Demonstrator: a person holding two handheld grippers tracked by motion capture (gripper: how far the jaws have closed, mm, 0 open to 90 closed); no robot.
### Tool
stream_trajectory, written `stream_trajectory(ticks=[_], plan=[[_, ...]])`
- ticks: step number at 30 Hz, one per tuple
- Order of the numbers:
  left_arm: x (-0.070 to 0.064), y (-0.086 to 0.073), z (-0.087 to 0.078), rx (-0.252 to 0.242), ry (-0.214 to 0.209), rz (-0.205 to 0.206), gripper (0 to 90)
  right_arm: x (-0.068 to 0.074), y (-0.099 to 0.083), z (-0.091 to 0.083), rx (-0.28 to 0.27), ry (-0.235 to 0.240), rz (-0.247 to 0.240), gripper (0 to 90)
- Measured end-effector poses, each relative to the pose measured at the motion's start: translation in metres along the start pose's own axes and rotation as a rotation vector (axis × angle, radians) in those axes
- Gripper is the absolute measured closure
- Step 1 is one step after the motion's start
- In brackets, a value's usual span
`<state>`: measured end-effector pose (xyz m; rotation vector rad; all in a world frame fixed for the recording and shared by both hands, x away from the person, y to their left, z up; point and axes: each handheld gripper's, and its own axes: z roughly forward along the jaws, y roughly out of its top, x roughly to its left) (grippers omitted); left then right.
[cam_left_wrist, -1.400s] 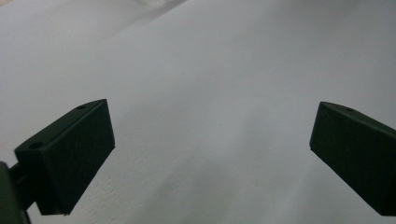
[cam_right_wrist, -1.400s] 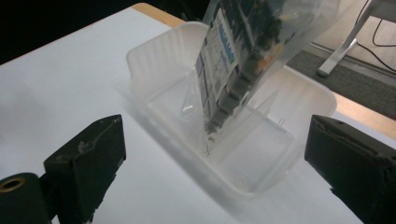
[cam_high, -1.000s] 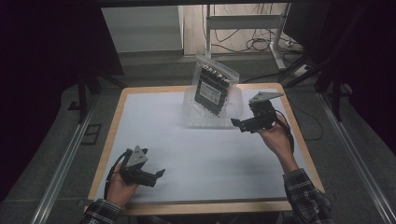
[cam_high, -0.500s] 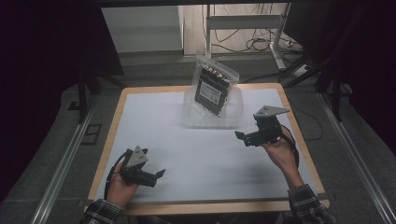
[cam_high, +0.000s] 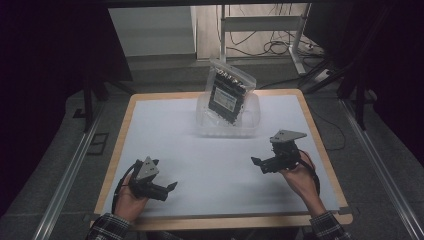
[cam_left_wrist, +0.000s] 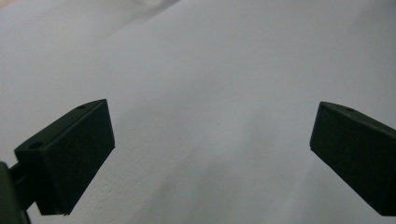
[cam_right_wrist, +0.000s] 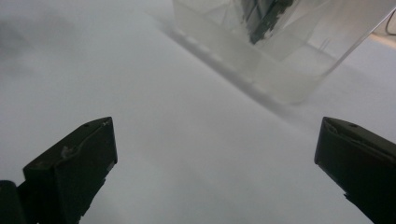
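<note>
The clear plastic bag with black parts inside (cam_high: 229, 92) stands tilted in the clear plastic box (cam_high: 228, 121), up ahead of my right gripper (cam_high: 259, 163) and a bit to its left. My right gripper is nearer to it than my left gripper (cam_high: 170, 187). Both are wide open and hold nothing, over the white table (cam_high: 210, 165).

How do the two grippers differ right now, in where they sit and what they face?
The left gripper sits near the table's front edge; the right gripper is farther in. The right faces the clear tub holding a bag; the left faces bare white tabletop. Both are open and hold nothing.
</note>
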<state>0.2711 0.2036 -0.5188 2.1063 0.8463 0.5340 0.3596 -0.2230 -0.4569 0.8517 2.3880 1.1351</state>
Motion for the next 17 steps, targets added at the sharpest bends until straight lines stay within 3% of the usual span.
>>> stream_trajectory(ticks=[8, 13, 17], plan=[[-0.001, 0.000, 0.001, 0.003, 0.000, 0.008, 0.0, 0.006, -0.026, 0.003, -0.016, 0.001, 0.020, 0.0], [-0.001, 0.000, 0.002, 0.006, 0.001, 0.014, 0.0, 0.004, -0.040, 0.009, 0.029, 0.014, 0.036, 0.0], [-0.001, 0.000, 0.001, 0.002, 0.006, 0.011, 0.0, 0.002, -0.041, 0.011, 0.033, 0.025, 0.040, 0.0]])
